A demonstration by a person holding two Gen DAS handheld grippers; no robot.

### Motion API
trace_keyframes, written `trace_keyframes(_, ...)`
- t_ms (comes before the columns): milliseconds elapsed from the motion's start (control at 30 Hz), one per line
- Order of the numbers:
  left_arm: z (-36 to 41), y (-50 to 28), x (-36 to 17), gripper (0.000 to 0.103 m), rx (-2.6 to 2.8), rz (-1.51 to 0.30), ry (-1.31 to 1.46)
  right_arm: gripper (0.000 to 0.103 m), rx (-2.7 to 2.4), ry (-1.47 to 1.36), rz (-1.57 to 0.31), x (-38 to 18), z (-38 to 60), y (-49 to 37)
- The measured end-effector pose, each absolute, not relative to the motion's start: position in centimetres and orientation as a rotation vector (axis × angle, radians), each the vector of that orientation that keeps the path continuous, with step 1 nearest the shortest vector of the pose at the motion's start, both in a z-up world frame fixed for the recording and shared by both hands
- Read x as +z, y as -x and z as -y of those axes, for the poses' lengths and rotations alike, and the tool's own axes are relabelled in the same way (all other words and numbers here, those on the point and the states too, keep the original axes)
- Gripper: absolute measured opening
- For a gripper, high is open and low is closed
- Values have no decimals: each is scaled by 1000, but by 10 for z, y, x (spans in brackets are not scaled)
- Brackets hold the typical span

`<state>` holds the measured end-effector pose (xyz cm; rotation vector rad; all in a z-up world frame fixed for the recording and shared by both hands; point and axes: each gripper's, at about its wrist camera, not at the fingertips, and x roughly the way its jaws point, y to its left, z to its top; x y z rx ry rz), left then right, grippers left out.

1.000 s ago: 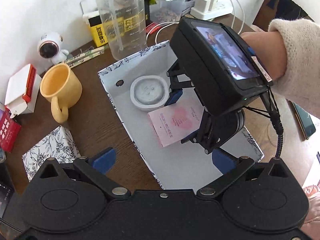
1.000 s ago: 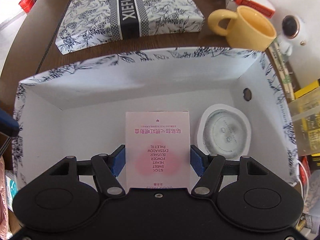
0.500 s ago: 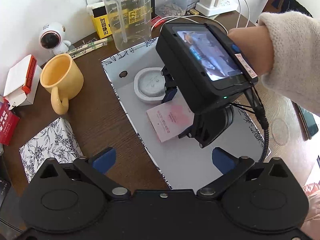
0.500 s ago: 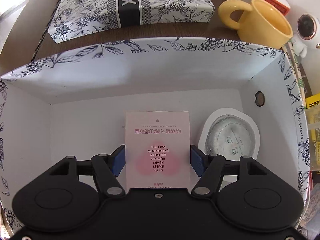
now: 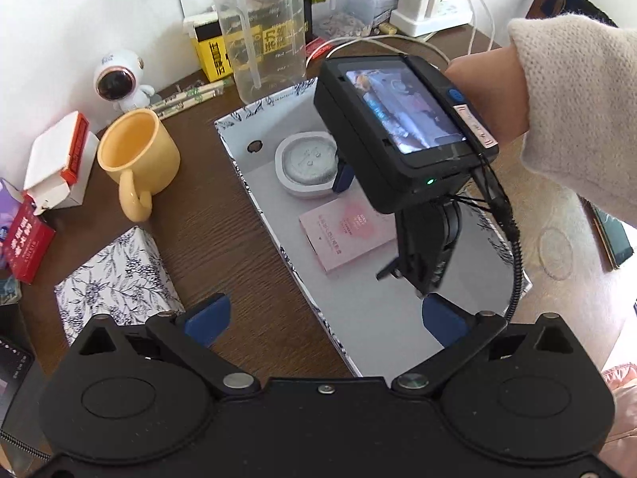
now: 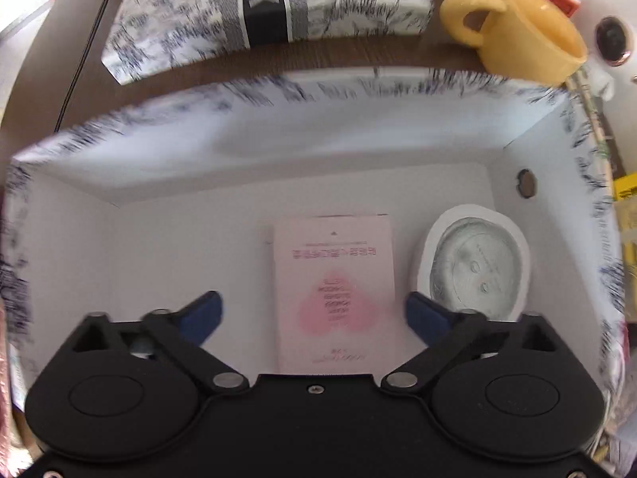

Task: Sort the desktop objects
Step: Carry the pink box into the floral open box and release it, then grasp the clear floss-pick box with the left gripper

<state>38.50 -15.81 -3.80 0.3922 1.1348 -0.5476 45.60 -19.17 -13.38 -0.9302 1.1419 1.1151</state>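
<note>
Desk, left to right, seen from the left wrist: one red box (image 5: 24, 245) and one white carton with a red flap (image 5: 59, 165) at the far left edge; one floral-print lid (image 5: 117, 281) flat on the brown wood; one yellow mug (image 5: 137, 157), upright, handle toward the camera; one white astronaut figure (image 5: 119, 83) against the wall; one clear measuring jug (image 5: 264, 36) behind the box rim.

Centre: one open floral-edged box (image 5: 370, 318), white inside. Two items on its floor: one round white-rimmed compact (image 5: 308, 163) near the far end, just beside one pink eyeshadow palette carton (image 5: 348, 235), lying flat.

Left gripper (image 5: 324, 318): blue pads spread wide, empty, poised above the near edge of the box, one pad over the wood, the other over the box floor.

Right gripper (image 6: 312, 314): lowered into the box from the right, fingers parted, one blue pad (image 6: 203, 312) well clear of the carton (image 6: 334, 290), the other near its opposite edge; nothing gripped. Contact on that side not resolvable through motion blur. Compact (image 6: 477, 265) just right of the fingers.

Far right: one forearm in a cream knit sleeve (image 5: 577, 119), wrist bent downward over the box.
</note>
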Motion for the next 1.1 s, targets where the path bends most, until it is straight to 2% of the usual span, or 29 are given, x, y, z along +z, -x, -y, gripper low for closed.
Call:
trace_keyframes(300,147,-337,-1,103,-637,-1045,-450,103,930,789,-1004,-52,231,-414)
trace_keyframes(533,162,-289,5,103,-772,-980,-571,103,766,658,-952,-9,275,-330)
trace_keyframes(800,200,-233,-22,103,-995,-953,-727,103,640,591,-1056,-20,309,-215)
trace_keyframes(1100,254,-181,-94,103,-1224,-879,-965,103,584,552,-1161,-60,319,-142)
